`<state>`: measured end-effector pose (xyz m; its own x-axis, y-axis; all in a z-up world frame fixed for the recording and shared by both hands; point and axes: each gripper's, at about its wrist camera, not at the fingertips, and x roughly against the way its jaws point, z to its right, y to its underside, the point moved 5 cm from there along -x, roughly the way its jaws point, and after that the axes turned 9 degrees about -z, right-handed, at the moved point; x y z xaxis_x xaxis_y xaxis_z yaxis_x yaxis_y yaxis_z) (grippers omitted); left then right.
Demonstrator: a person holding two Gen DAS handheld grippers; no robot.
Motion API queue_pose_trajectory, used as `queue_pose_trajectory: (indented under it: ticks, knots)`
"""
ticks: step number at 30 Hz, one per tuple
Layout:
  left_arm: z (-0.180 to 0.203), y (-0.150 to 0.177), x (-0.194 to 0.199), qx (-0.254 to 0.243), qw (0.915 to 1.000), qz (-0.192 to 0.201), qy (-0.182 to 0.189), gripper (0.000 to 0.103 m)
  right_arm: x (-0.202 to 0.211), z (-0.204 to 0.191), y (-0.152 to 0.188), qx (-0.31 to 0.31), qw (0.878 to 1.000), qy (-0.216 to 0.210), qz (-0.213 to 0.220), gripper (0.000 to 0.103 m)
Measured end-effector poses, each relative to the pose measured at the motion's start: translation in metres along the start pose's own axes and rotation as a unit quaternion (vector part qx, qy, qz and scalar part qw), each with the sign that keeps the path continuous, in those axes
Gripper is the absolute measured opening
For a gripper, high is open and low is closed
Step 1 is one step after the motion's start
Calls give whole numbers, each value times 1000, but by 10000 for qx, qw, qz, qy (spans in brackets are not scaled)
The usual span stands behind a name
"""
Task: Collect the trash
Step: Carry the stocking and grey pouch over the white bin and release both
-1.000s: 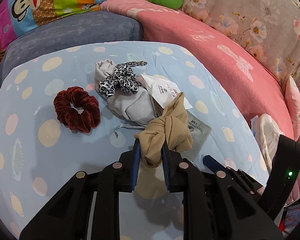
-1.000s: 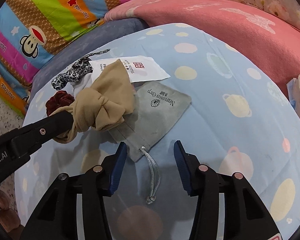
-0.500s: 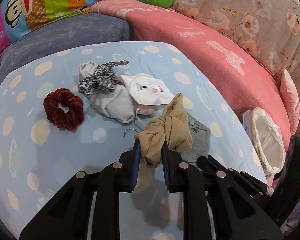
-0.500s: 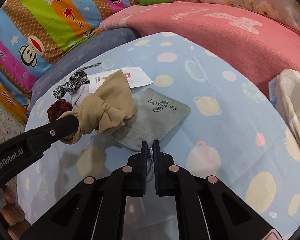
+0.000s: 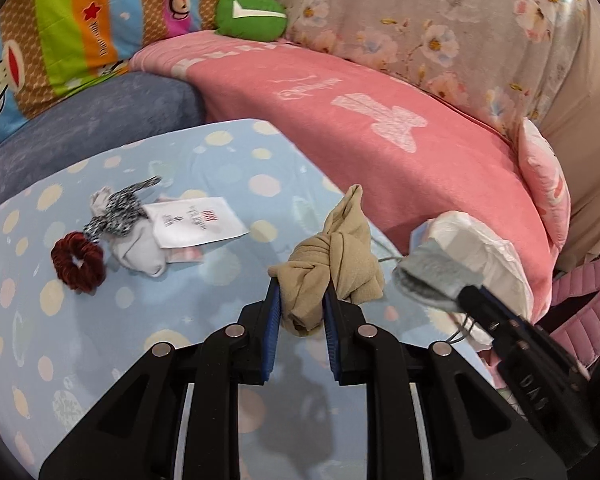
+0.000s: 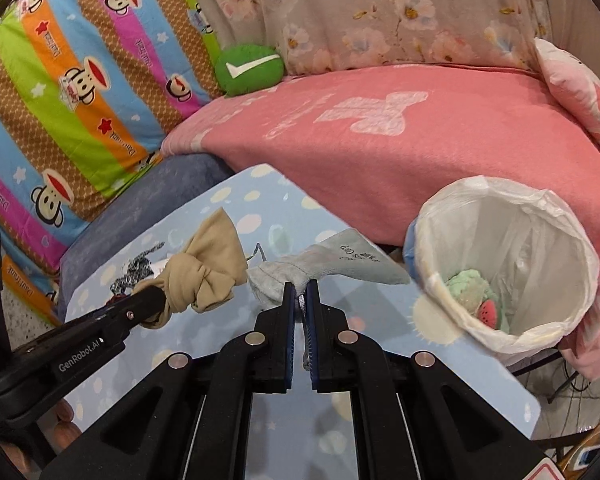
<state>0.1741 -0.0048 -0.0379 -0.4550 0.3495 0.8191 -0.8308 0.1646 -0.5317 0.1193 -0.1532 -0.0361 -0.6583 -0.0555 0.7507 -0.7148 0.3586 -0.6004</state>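
grey drawstring pouch (image 6: 332,266) hangs pinched in the right gripper (image 6: 299,300) beside the white-lined bin (image 6: 496,264). left gripper (image 5: 300,312) clamps a knotted tan cloth (image 5: 332,264). neither is binned yet; a red velvet scrunchie (image 5: 78,260) and white paper card (image 5: 196,222) lie well away from the bin.

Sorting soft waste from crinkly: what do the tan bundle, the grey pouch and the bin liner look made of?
Tan bundle: thin stretchy knit, matte, knotted, probably hosiery. Grey pouch: felt-like fabric, fuzzy surface, printed logo. Bin liner: thin translucent white plastic film, wrinkled and glossy.

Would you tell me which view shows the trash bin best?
The right wrist view: the bin faces the camera with its mouth open, showing the white liner and trash inside. In the left wrist view the bin is mostly hidden behind the grey pouch.
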Motion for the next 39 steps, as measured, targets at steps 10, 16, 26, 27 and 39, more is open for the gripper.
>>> queue_pose_trajectory:
  ticks: [10, 16, 26, 27, 39]
  knots:
    - [86, -9, 1, -682, 9975, 63, 190, 20, 60, 75, -23, -455, 9970, 250, 571, 6]
    - [129, -13, -5, -982, 9946, 19, 346, 20, 85, 115, -33, -622, 9937, 462, 808, 6]
    - [199, -21, -25, -1500, 9870, -86, 568, 20, 106, 164, -42, -871, 9884, 726, 1010, 6]
    - [205, -23, -28, -1546, 9862, -102, 583, 20, 106, 167, -43, -885, 9880, 753, 1017, 6]
    - [223, -42, -36, -1399, 9888, 61, 512, 62, 94, 194, -53, -973, 9874, 893, 874, 6]
